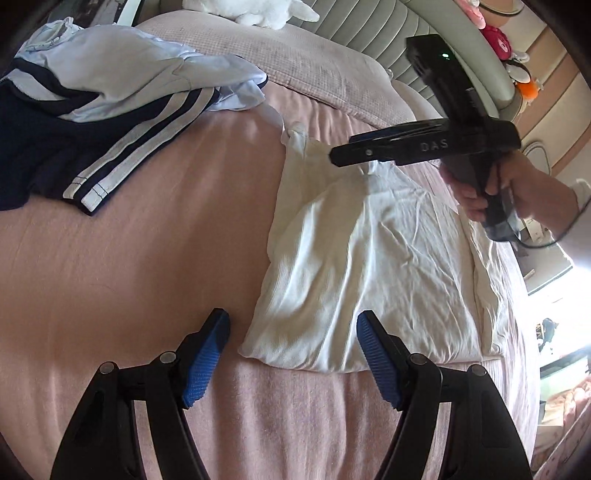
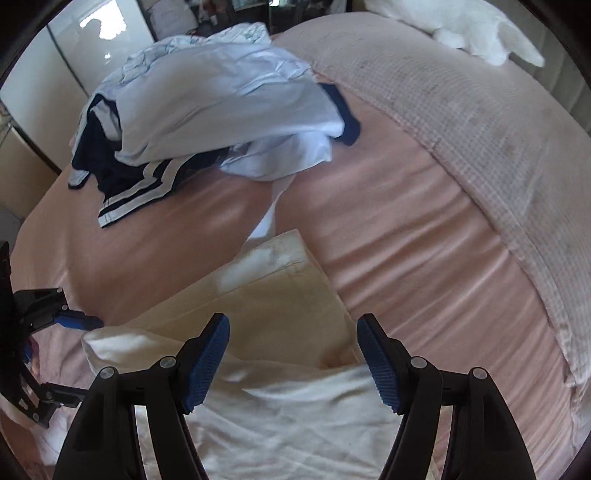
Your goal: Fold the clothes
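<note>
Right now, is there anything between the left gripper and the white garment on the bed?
Nothing visible. The left gripper is open just above the near edge of the white garment. The pile of clothes lies apart, farther up the bed.

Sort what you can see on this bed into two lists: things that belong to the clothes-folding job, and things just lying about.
Belongs to the job:
- white garment, spread flat
- heap of pale blue and navy clothes
- left gripper, open
- right gripper, open

Just lying about:
- white plush toy
- pink pillow
- soft toys on the headboard
</note>
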Available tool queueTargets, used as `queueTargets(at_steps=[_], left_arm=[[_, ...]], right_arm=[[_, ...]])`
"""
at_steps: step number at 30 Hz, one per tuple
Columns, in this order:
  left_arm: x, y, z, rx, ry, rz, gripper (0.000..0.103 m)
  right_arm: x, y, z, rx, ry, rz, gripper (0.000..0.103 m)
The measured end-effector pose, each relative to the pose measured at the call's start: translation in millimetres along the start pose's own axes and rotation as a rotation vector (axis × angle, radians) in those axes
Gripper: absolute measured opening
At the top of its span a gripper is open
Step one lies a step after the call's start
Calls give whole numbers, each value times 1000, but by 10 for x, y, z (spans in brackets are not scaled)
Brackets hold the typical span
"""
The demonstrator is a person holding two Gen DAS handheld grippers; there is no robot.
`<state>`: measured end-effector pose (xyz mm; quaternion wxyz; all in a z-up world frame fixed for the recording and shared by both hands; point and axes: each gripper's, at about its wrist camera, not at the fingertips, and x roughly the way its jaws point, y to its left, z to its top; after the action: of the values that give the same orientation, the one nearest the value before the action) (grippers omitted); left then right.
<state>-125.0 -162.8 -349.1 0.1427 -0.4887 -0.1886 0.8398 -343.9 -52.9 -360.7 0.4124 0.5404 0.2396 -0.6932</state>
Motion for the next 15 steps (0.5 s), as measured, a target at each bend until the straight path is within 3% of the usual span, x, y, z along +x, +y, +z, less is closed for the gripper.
queueTargets(at_steps=[3,8,10,14,15], left_arm=[[-55,77,-30,-18,18,-68,70],[-36,55,86,36,-12,16,69],[-30,51,150,39,-33,63,68],[28,61,156,30,-19,78,67],[44,24,150,50,-13,80,64]], right_arm=[[68,63,0,-146,40,24,71],[-109,9,-57,-231,29,48,71],[-170,16,-70,-226,10,-19,71],[-197,-32,-264,-85,-25,-188,71],[-166,-65,-330,-40,-27,-179,71]])
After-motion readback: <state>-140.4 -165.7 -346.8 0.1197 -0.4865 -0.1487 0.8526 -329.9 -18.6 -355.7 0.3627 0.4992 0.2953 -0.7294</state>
